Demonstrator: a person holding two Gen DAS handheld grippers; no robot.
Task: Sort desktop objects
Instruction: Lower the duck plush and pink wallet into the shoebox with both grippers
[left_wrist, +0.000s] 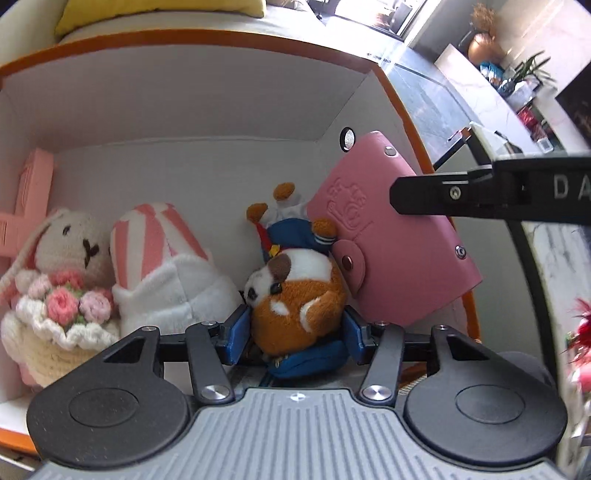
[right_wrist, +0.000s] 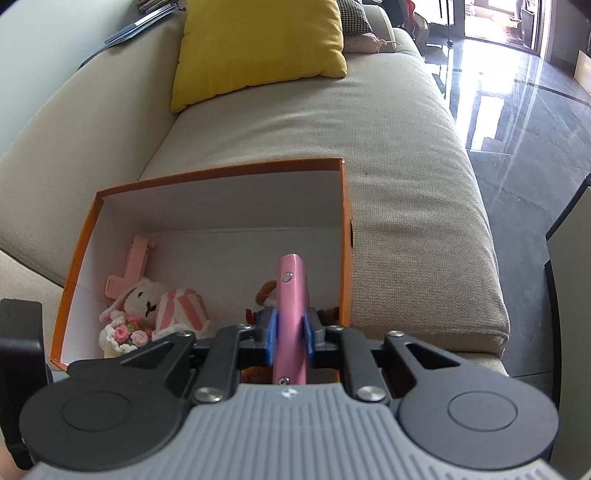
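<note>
My left gripper (left_wrist: 295, 328) is shut on a brown and white hamster plush (left_wrist: 295, 299) in blue clothes, held low inside the orange box (left_wrist: 184, 40). My right gripper (right_wrist: 290, 334) is shut on a pink leather card holder (right_wrist: 290, 295), seen edge-on over the box's right part. The card holder also shows in the left wrist view (left_wrist: 388, 236), beside the hamster, with the right gripper's finger (left_wrist: 443, 194) reaching in from the right.
In the box (right_wrist: 221, 173) lie a crocheted rabbit with flowers (left_wrist: 59, 273), a pink-striped white plush (left_wrist: 166, 266) and a pink phone holder (left_wrist: 29, 206). The box sits on a beige sofa (right_wrist: 406, 184) with a yellow cushion (right_wrist: 258, 48). Dark glossy floor lies to the right.
</note>
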